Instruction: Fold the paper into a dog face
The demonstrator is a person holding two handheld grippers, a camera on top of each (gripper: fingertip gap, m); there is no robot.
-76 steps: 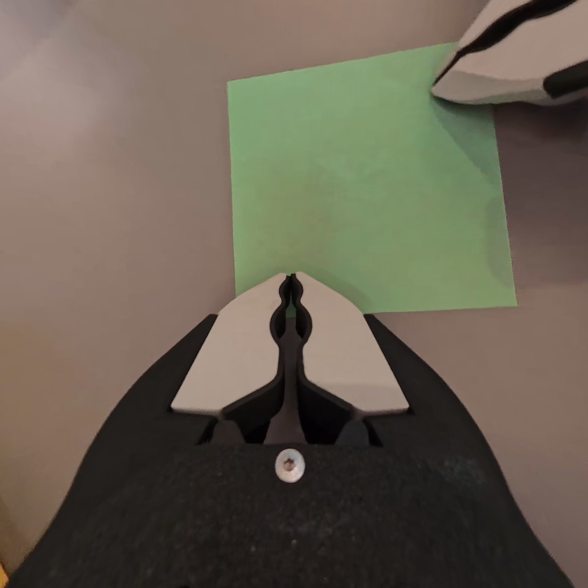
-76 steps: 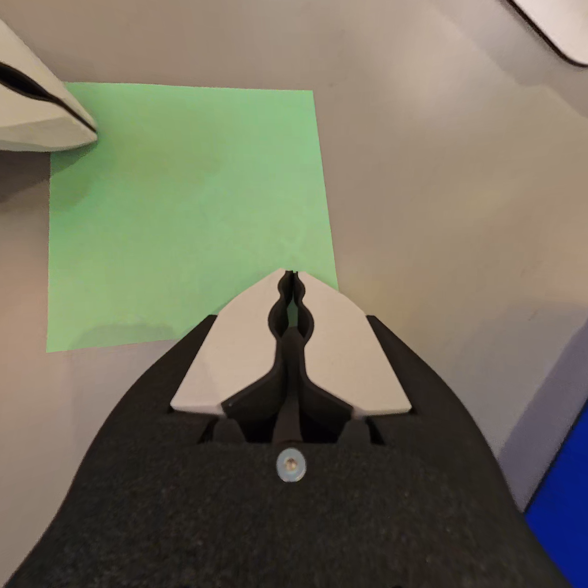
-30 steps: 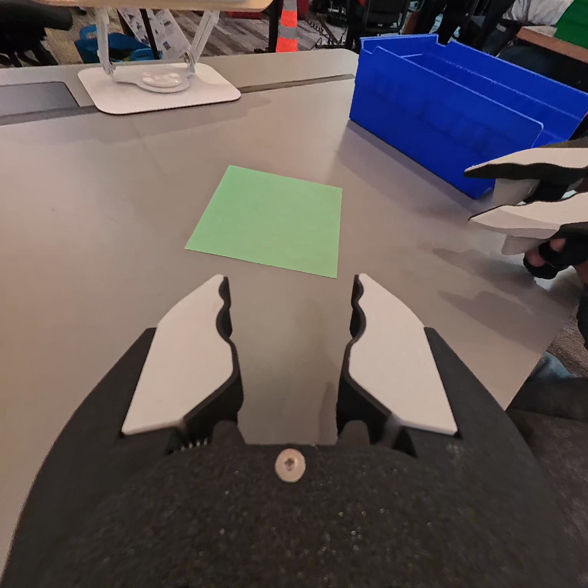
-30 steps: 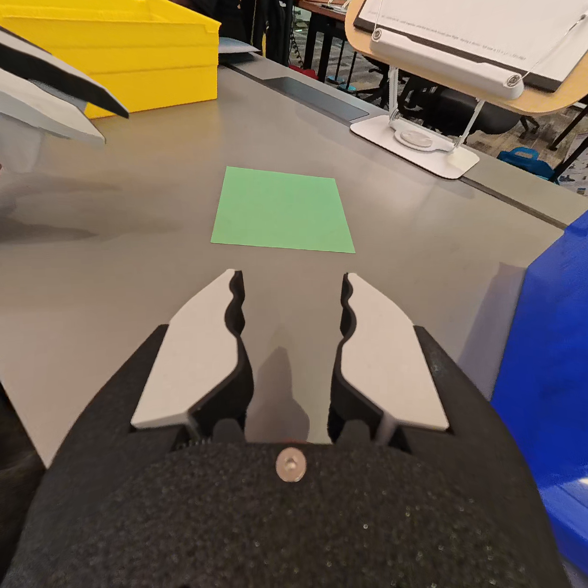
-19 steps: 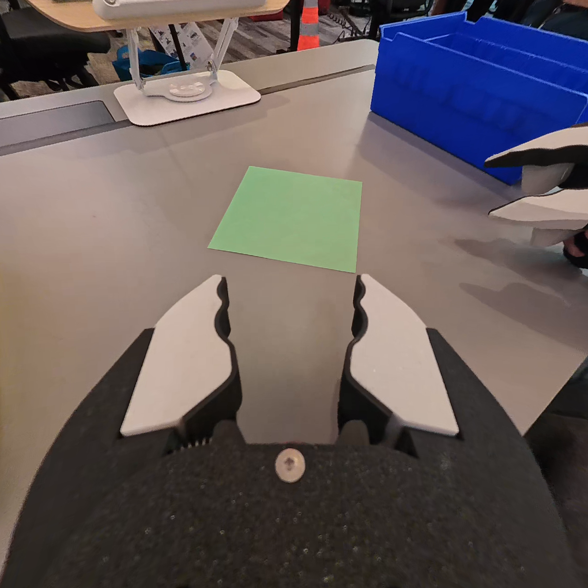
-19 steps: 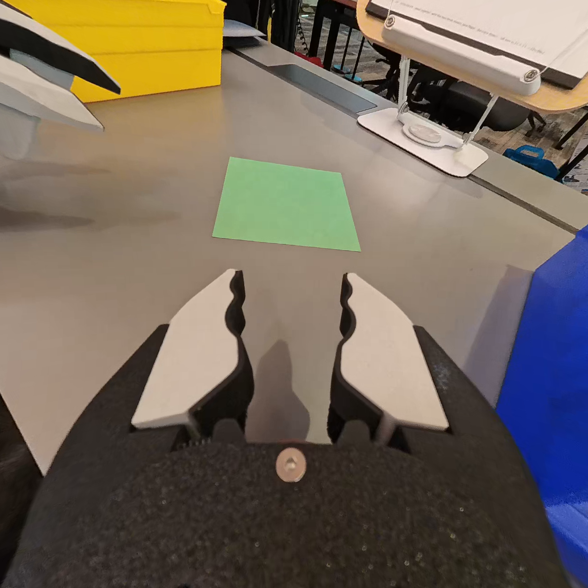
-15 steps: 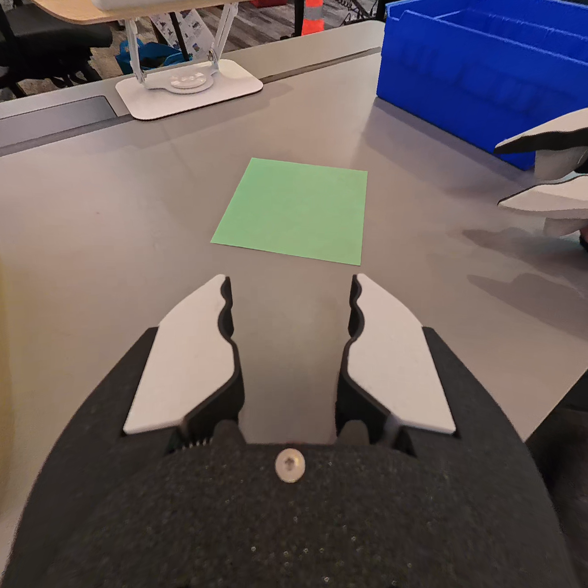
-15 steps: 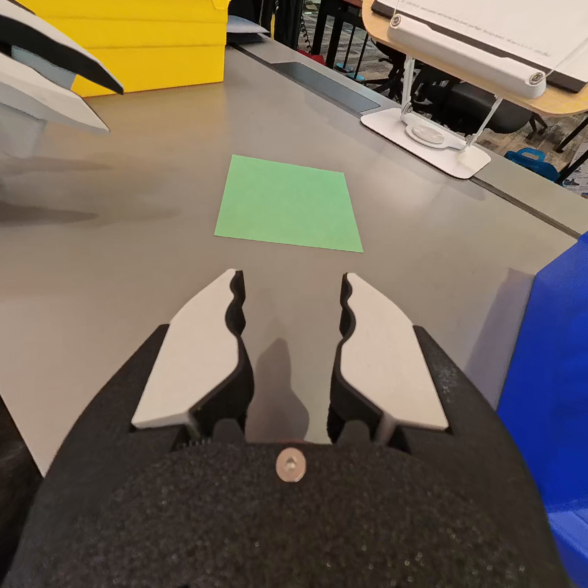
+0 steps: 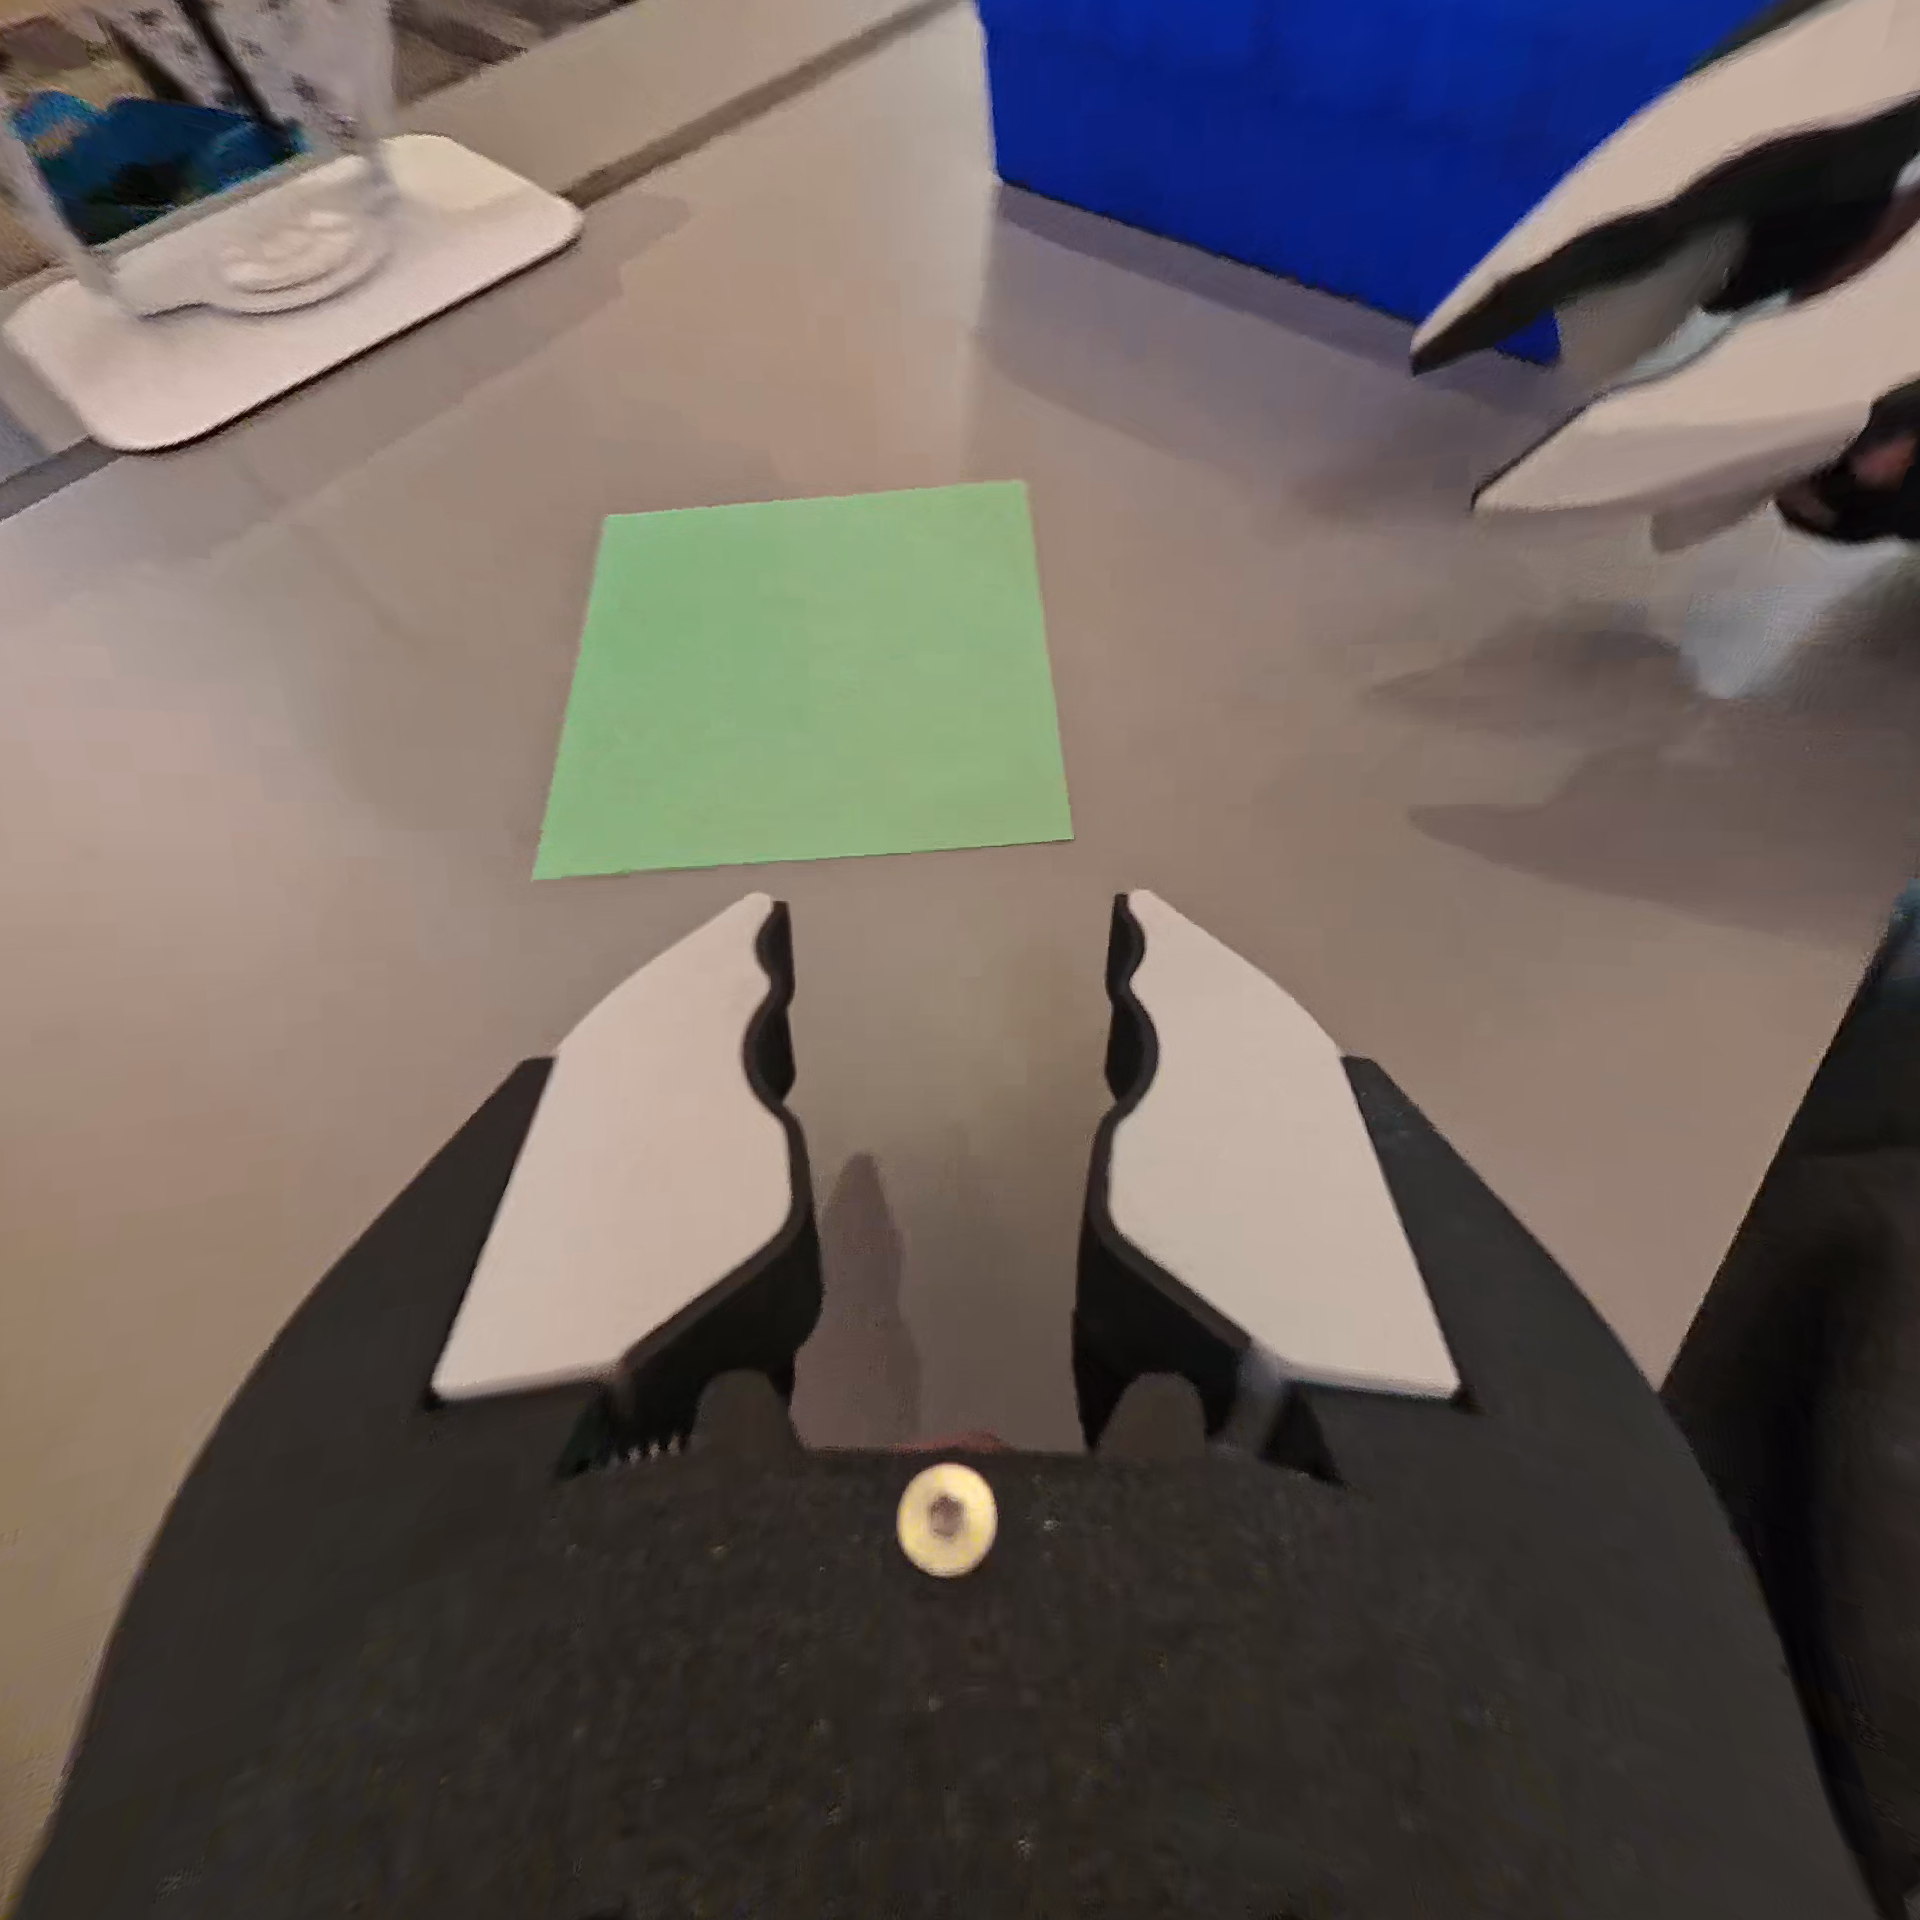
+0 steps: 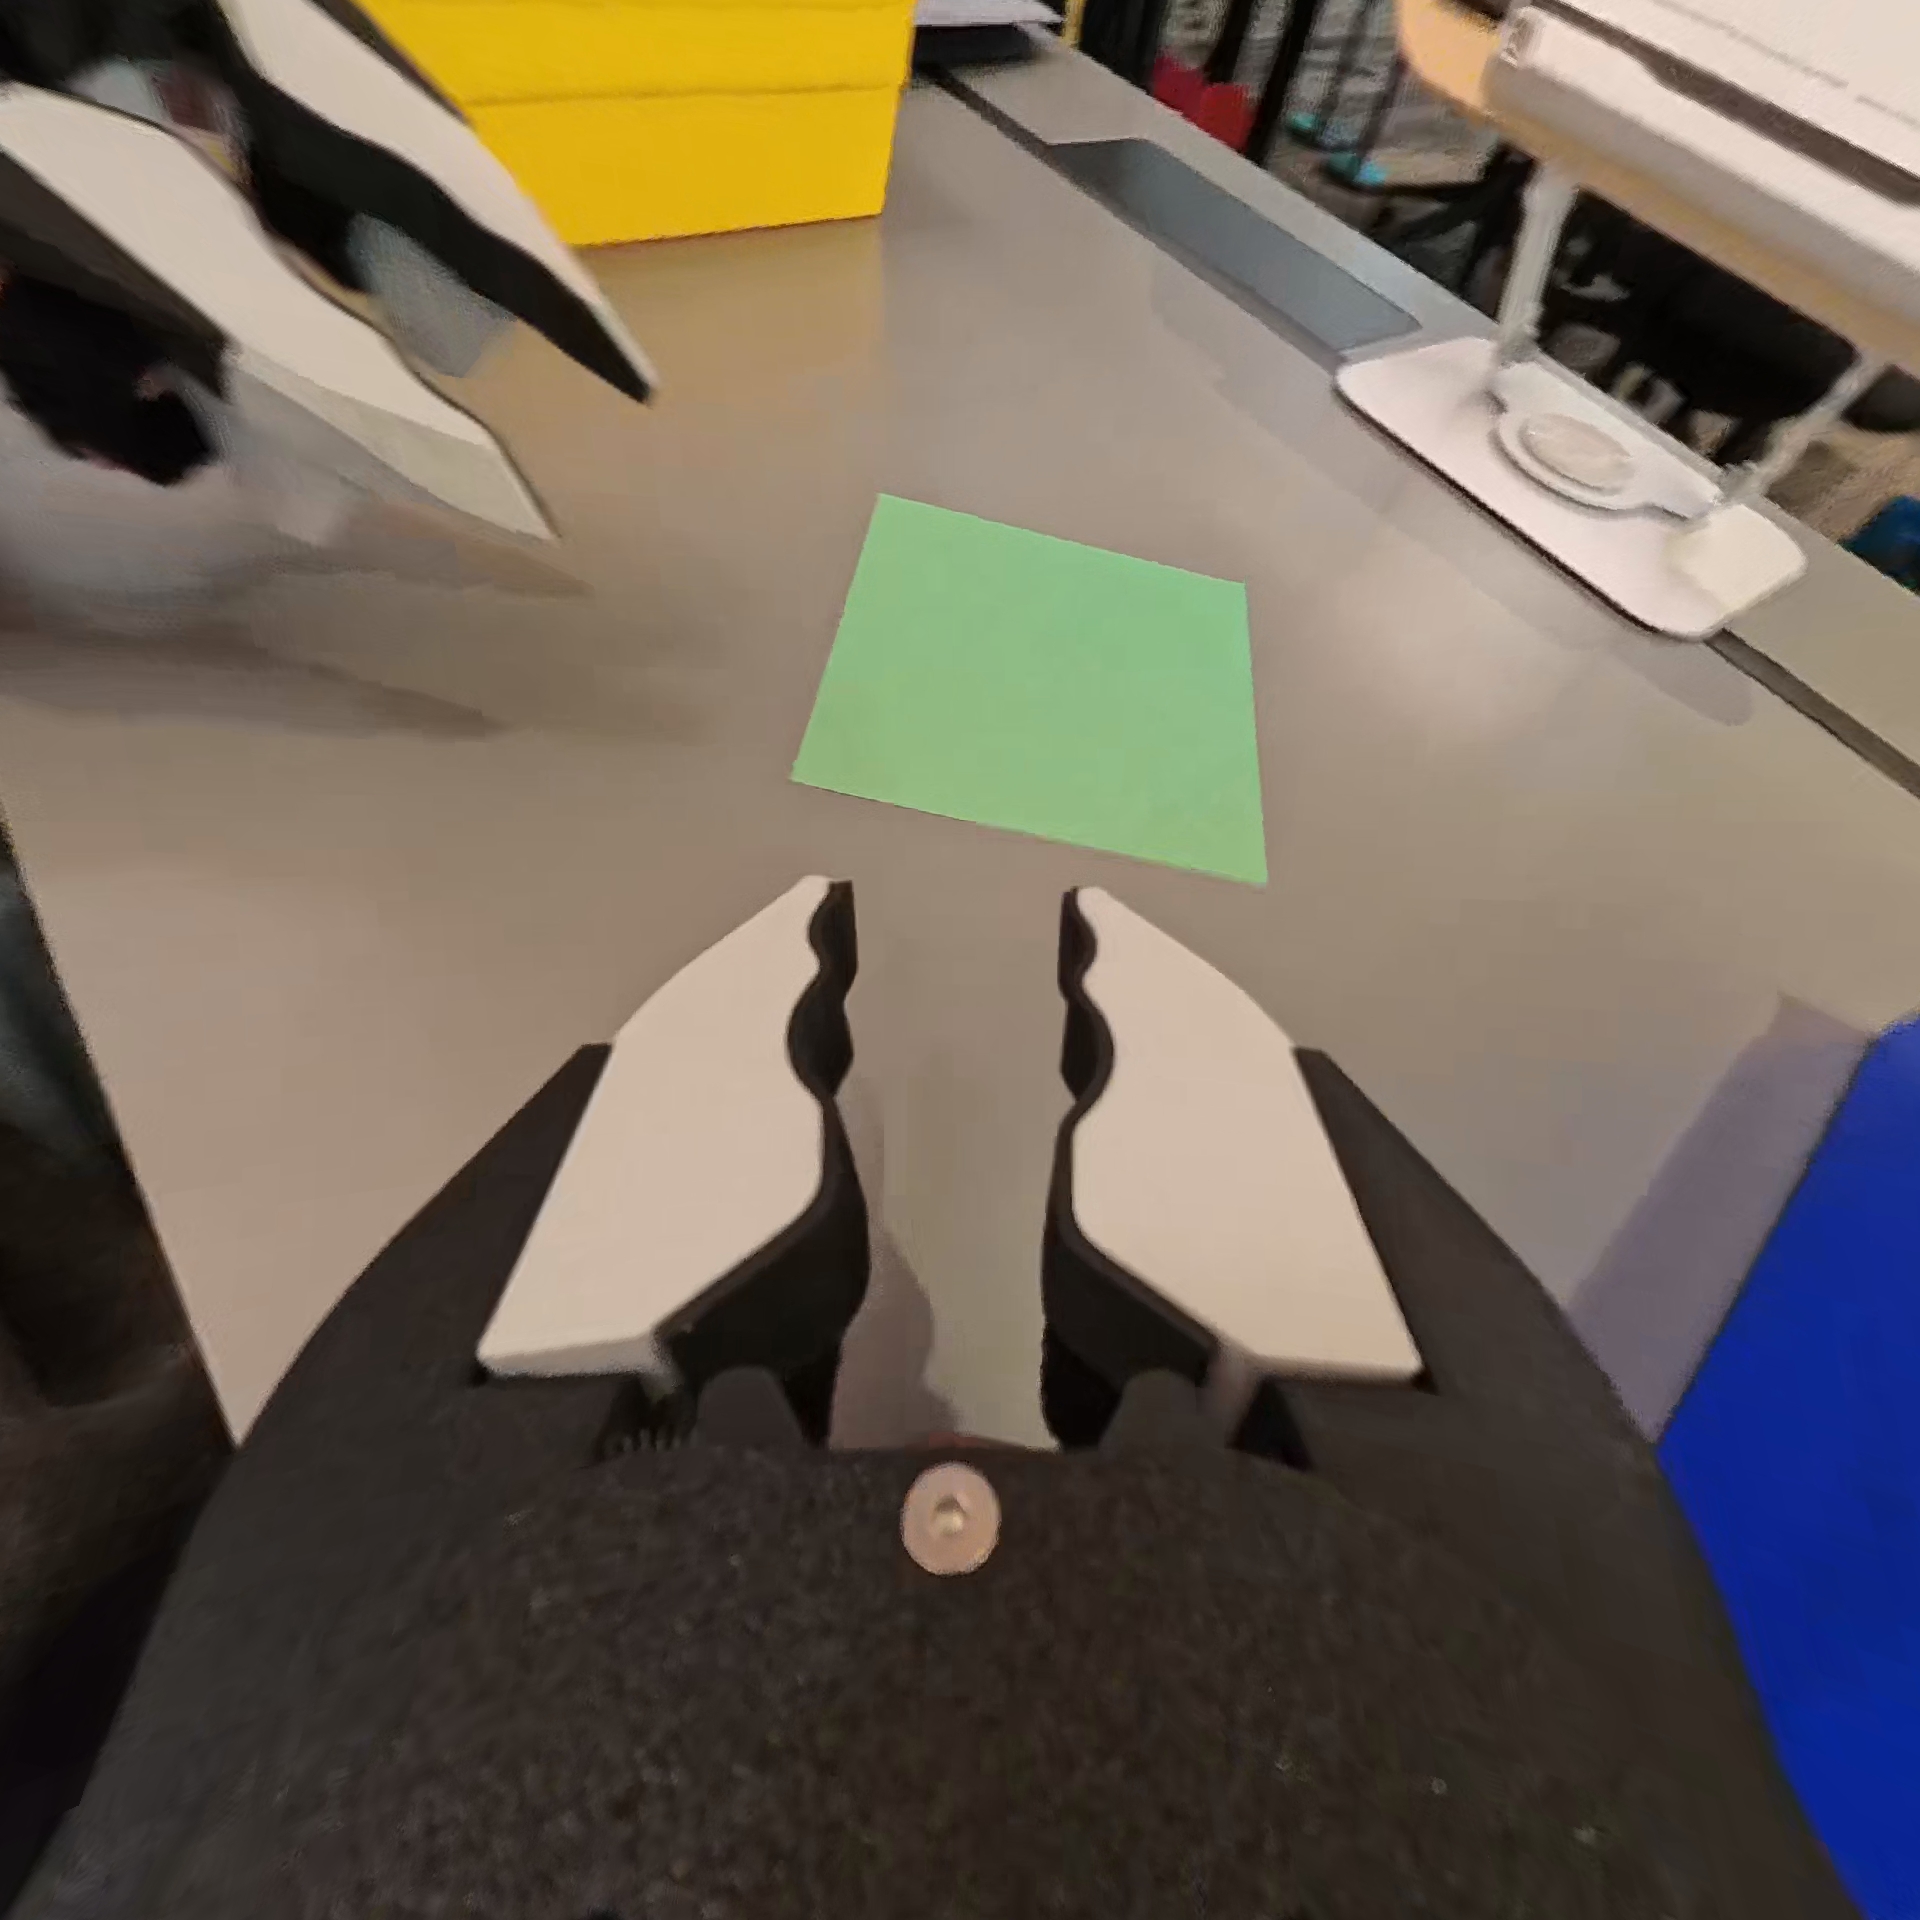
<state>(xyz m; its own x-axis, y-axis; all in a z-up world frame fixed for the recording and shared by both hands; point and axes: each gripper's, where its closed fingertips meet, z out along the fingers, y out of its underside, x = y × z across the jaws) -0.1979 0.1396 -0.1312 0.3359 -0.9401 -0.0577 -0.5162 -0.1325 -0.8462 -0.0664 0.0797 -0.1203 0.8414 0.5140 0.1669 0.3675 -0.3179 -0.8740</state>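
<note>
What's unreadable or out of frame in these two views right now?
- Blue bin: left wrist view, top cut by frame edge; contents unseen.
- Yellow bin: right wrist view, cropped at top, partly behind the left gripper.
- White stand: motion-blurred; what it holds is cropped.
- Green paper: underside hidden.

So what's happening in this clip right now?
A person holds a two-finger gripper in each hand above a grey table. A flat, unfolded green paper lies on it. The left gripper and right gripper are both open and empty, each just short of the paper's near edge, touching nothing. No fold has been made yet.
</note>
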